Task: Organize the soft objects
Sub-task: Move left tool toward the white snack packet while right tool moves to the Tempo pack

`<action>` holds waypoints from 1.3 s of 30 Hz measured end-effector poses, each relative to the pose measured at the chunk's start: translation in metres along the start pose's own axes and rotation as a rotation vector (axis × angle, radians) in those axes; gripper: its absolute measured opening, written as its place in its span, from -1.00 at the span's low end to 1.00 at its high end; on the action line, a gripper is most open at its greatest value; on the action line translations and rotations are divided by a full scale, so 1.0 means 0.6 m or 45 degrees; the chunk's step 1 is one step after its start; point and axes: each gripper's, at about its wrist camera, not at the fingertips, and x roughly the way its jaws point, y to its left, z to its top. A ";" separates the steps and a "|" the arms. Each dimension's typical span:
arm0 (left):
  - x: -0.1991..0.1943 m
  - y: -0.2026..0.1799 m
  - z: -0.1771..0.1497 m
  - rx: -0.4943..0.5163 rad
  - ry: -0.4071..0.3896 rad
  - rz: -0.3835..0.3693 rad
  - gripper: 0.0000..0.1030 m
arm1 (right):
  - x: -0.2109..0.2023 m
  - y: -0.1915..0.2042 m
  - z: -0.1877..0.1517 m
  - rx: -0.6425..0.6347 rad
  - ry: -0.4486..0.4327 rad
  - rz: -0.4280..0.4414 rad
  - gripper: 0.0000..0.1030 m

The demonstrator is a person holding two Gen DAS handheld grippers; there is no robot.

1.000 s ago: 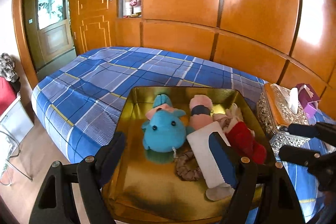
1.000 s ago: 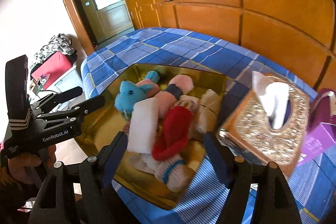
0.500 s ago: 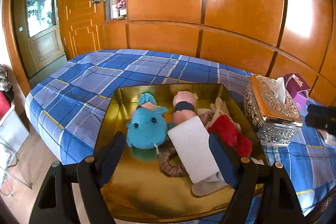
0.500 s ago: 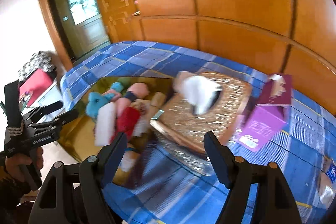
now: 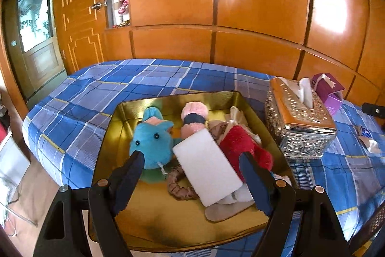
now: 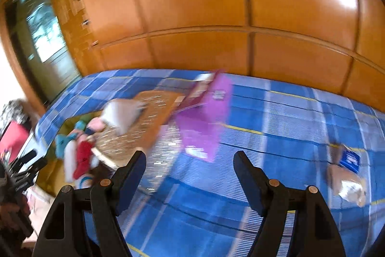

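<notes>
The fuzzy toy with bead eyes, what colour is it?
Bright blue, clearest in the left wrist view.

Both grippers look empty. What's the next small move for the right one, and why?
Probably ease the right gripper toward the crumpled wrapper on the plaid cloth to its right. Its jaws stand open and empty, that piece lies loose outside the gold tray, and the view is blurred.

Right wrist view motion-blurred, tissue box [image 6: 144,122] and purple carton [image 6: 204,119] smeared
</notes>
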 end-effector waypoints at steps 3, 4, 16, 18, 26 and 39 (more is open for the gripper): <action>-0.006 -0.014 0.002 0.027 -0.006 -0.036 0.58 | -0.009 -0.054 0.001 0.109 -0.019 -0.067 0.48; -0.008 -0.018 0.003 0.035 -0.006 -0.048 0.58 | -0.014 -0.077 0.000 0.157 -0.030 -0.097 0.48; -0.037 -0.117 0.023 0.234 -0.044 -0.302 0.58 | -0.112 -0.301 -0.046 0.712 -0.188 -0.343 0.48; -0.044 -0.142 0.028 0.282 -0.058 -0.351 0.59 | -0.126 -0.333 -0.056 0.795 -0.203 -0.376 0.48; -0.043 -0.245 0.025 0.454 -0.013 -0.512 0.58 | -0.140 -0.440 -0.087 0.960 -0.085 -0.470 0.48; -0.017 -0.343 -0.003 0.604 0.125 -0.622 0.59 | -0.021 -0.549 -0.078 1.000 0.177 -0.495 0.48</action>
